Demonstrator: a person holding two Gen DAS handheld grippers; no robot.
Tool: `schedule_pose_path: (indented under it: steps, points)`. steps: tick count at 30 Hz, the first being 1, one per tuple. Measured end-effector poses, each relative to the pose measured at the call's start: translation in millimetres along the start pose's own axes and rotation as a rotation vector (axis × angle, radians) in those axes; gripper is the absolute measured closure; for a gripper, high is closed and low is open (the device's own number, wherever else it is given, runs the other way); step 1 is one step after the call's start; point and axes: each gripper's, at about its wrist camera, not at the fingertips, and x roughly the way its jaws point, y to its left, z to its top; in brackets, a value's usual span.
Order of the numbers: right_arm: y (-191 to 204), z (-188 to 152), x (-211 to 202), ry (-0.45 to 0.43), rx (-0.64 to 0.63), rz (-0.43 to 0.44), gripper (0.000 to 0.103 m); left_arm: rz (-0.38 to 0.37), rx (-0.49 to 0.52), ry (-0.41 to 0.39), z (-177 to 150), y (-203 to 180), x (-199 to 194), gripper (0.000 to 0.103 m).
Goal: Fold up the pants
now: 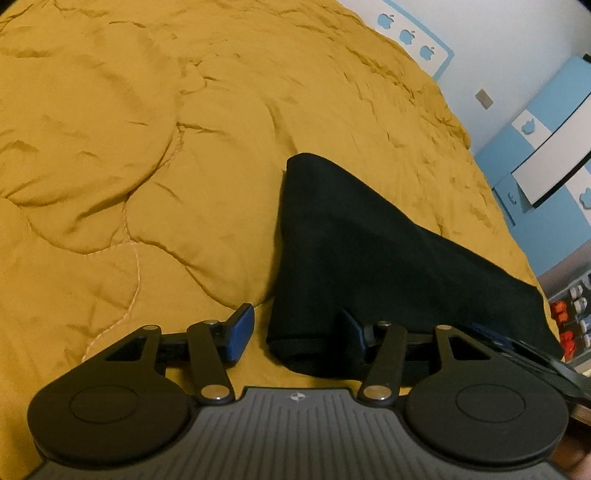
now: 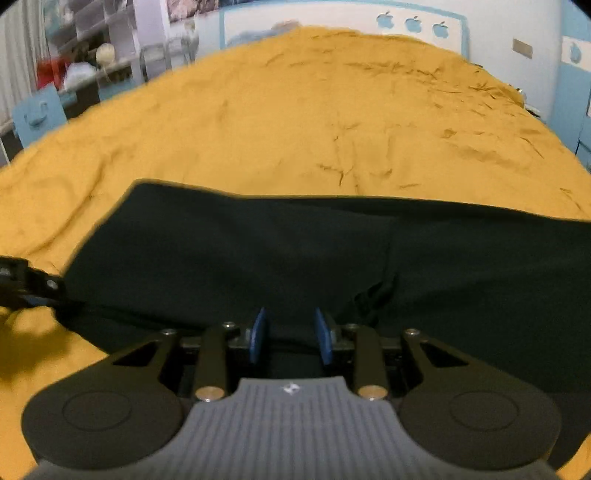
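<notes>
Black pants [image 1: 354,258] lie folded on a mustard-yellow quilt [image 1: 147,147]. In the left wrist view my left gripper [image 1: 295,332] is open wide, its jaws on either side of the near folded corner of the pants; the right pad [image 1: 351,326] rests against the cloth. In the right wrist view the pants [image 2: 295,251] spread across the frame, and my right gripper [image 2: 291,336] hovers low over their near edge, open a small way with nothing between the blue pads. The left gripper's body [image 2: 26,284] shows at the left edge.
The quilt [image 2: 314,118] covers the whole bed. A white wall with blue apple shapes [image 2: 413,24] stands behind it. Shelves with clutter [image 2: 81,62] are at the far left. A blue cabinet [image 1: 546,155] and storage bins [image 1: 572,314] stand beside the bed.
</notes>
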Motion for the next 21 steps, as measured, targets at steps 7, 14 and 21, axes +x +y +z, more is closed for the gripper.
schedule_pose_path:
  steps: [7,14,21]
  points:
    - [-71,4,-85,-0.166,0.187,-0.057,0.066,-0.002,-0.042,-0.010,5,2,2,0.038]
    - [-201,-27,-155,-0.222,0.430,-0.293,0.047,0.023,-0.025,-0.026,5,-3,7,0.034]
    - [-319,-78,-170,-0.302,0.890,-0.290,0.046,0.032,-0.024,-0.041,3,-4,11,0.033]
